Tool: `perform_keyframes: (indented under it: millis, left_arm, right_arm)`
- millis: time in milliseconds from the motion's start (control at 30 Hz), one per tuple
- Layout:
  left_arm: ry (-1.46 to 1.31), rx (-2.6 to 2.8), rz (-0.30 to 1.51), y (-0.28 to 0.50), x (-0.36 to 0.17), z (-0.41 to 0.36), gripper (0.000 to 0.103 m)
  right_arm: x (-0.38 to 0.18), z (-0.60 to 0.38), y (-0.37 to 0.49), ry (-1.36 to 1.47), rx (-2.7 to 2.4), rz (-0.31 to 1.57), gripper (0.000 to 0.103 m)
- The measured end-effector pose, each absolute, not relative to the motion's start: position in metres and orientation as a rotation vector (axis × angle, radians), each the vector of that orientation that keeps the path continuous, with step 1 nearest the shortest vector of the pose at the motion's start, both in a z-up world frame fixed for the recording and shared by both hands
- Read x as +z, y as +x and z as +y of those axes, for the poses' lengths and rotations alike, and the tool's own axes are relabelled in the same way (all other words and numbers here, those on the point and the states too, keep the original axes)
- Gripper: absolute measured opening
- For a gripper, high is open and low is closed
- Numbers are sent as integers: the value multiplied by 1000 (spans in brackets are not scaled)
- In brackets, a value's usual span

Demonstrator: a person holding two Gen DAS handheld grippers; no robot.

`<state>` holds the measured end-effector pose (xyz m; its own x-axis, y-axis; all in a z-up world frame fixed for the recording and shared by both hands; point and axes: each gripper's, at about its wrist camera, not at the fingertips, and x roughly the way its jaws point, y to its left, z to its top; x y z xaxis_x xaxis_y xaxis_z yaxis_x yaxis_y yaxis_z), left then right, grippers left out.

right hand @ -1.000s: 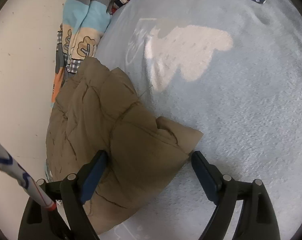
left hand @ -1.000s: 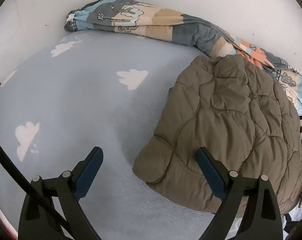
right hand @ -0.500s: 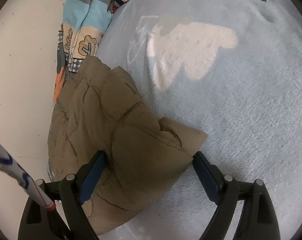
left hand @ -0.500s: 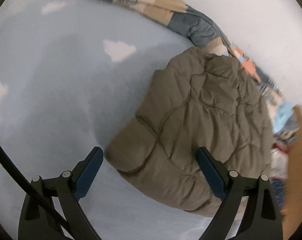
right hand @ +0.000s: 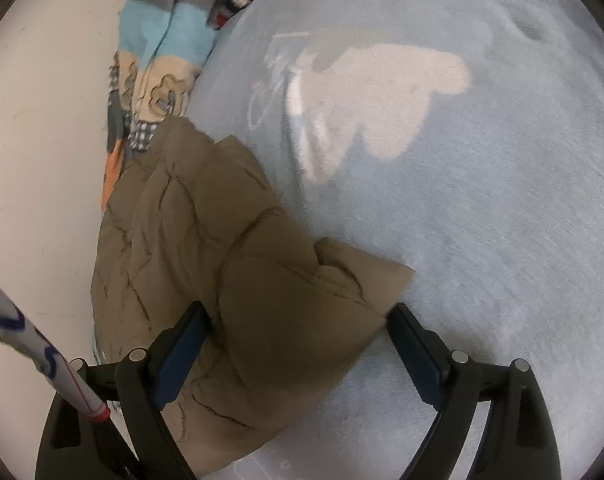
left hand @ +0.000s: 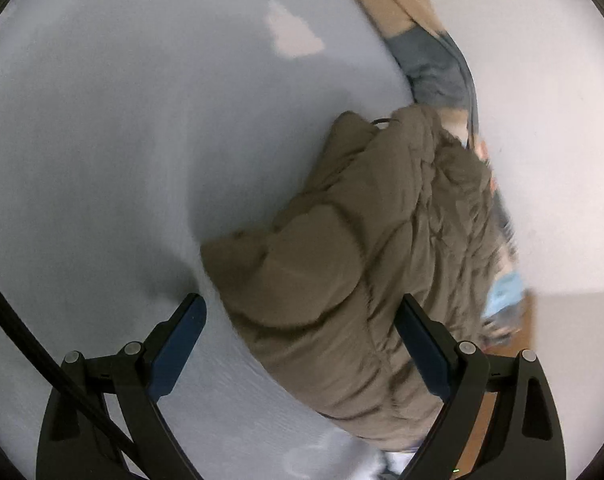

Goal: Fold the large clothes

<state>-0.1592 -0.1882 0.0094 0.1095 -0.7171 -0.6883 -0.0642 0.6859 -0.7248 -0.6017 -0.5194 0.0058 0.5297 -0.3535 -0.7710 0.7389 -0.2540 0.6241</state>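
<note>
Currently my left hand-held gripper (left hand: 300, 326) has its jaws spread wide, straddling a corner of the folded olive padded jacket (left hand: 366, 264) without pressing on it. My right hand-held gripper (right hand: 298, 334) is likewise spread apart over the jacket's (right hand: 222, 280) other end, its pads not clamped. The jacket lies on the pale blue bed blanket (right hand: 482, 200), at the edge next to the white wall (right hand: 42, 120), just beside a bunched patterned quilt (right hand: 162, 48).

Both wrist views look steeply down, close, sharing the jacket (left hand: 362, 264) (right hand: 230, 280), left view blurred.
</note>
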Motion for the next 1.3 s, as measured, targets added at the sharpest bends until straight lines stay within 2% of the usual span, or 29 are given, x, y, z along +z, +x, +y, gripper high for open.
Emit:
perform_keyframes:
  millis: [467,500,533,567,600,633,667,733,967,1167,1300]
  left_arm:
    - [-601,-573,1283,-141,10,-216,101]
    - [-575,-584,1273,-141,11,-219,97]
    - [-515,-592,1252,-142,16,-223,92]
    - [-467,-599,1227,-143,22,-228,82]
    - [-389,-609,1187,-147,31,-233,76]
    - [-331,-611,1156,-150,38,-238,72]
    - [-262,-613,1115,-156,47,-244,67]
    - [-148,-605,1060,-164,58,-253,65]
    - [72,-586,929,-182,77,-275,64]
    - [189,-588,818,-196,93,-283,60]
    - [176,-594,807,-199,99,-278,58]
  right_arm:
    - [-12,-534,-598,1499,-990,239,101]
    - [-12,-537,-597,1496,-978,237,97]
    - [-11,-539,-596,1493,-978,251,86]
    - [-9,-541,-594,1479,-980,272,79]
    - [-5,-543,-591,1457,-978,292,68]
    - [-1,-543,-589,1427,-979,314,60]
    - [7,-544,-582,1372,-994,361,57]
    - [22,-544,-568,1257,-1036,448,50]
    - [68,-524,-515,770,-1150,694,41]
    - [84,-510,-496,551,-1175,763,37]
    - [98,-501,-491,488,-1166,751,36]
